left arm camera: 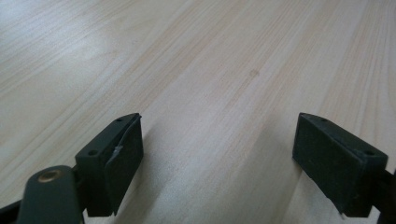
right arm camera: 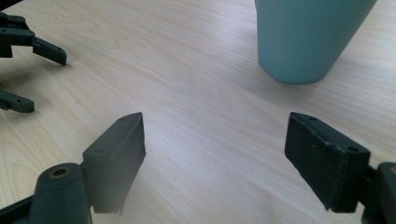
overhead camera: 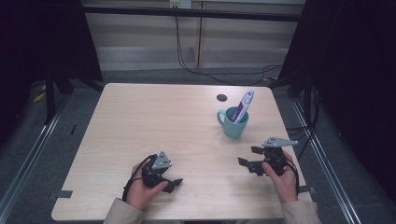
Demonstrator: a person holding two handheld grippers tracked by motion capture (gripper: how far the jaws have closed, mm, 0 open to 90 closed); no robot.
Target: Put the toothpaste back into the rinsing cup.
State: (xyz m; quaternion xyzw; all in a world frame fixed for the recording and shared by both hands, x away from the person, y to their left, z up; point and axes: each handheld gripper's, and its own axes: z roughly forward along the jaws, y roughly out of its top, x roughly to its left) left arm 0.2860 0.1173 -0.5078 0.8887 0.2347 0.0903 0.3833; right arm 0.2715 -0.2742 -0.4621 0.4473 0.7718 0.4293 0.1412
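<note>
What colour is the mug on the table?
The mug is teal, a pale blue-green; the high view shows it whole, with its handle.

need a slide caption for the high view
Two hand-held grippers, left and right, rest open near a teal mug holding a tube.

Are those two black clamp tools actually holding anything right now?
No. Both the left gripper and the right gripper are open, with bare wooden table between the jaws. The teal ceramic mug stands untouched.
</note>
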